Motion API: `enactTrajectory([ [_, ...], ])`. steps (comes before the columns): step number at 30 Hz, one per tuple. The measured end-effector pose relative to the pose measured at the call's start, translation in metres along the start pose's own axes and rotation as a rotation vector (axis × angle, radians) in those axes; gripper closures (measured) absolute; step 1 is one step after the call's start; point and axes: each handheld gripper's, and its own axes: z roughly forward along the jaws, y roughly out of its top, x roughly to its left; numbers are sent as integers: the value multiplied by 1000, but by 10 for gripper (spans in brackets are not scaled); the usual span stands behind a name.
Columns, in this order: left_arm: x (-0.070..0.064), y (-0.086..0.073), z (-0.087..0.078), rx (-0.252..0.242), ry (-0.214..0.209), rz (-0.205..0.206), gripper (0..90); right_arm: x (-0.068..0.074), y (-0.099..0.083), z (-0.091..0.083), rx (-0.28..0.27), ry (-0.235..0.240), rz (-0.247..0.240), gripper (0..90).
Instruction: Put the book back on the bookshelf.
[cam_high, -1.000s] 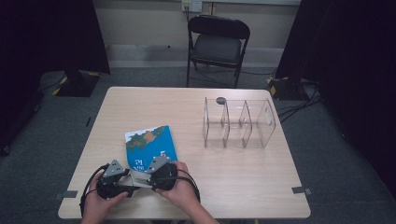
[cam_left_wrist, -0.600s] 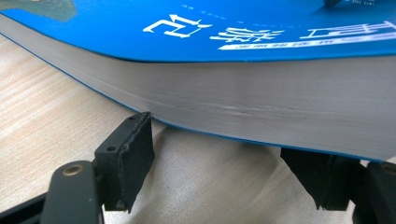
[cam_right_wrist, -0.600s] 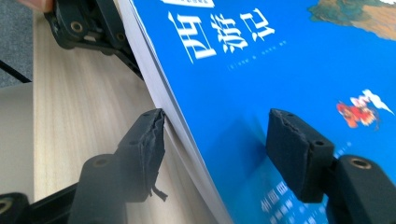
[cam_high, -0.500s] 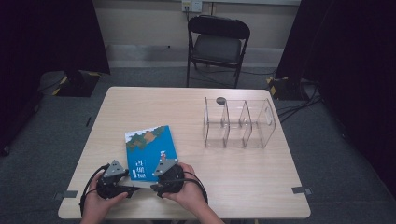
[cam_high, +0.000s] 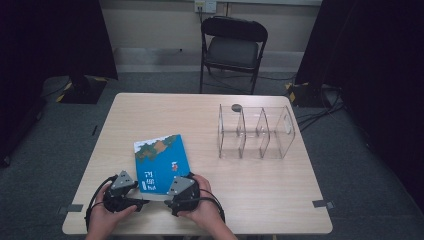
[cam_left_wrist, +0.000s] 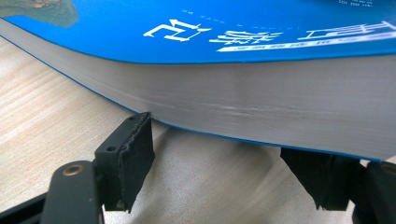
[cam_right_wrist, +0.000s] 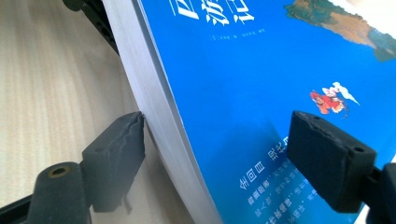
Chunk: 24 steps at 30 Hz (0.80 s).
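A thick blue book (cam_high: 161, 162) lies on the table's near left part, its cover (cam_right_wrist: 261, 84) up and its grey page edge (cam_left_wrist: 261, 102) facing the person. My left gripper (cam_high: 140, 201) is at the book's near left corner. In the left gripper view it (cam_left_wrist: 224, 140) stands open, with both pads low against the book's bottom edge. My right gripper (cam_high: 171, 194) is at the near right corner. In its own view it (cam_right_wrist: 217, 121) is open astride the page edge, one pad (cam_right_wrist: 116, 149) beside the pages and the other pad (cam_right_wrist: 327, 158) over the cover.
A clear divider rack (cam_high: 255, 132) with several compartments stands on the right half of the wooden table (cam_high: 260, 195). A small dark round object (cam_high: 236, 107) sits behind the rack. A black folding chair (cam_high: 234, 47) stands beyond the far edge.
My right gripper has slid a little toward the near edge and to the right, along the book's corner. The left gripper and the book have barely moved.
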Motion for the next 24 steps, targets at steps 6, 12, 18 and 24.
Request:
enactTrajectory([
  [6,0,1,-1,-1,-6,-5,254,-1,-7,1,-44,-11,-13,177],
  [12,1,2,-2,0,-5,-1,256,0,-11,1,-59,-24,-37,176],
  [18,1,3,-3,-1,-12,-17,263,2,-14,2,-82,-37,-44,173],
  [24,1,4,-4,-5,-16,-24,268,4,-14,3,-74,-51,-56,162],
])
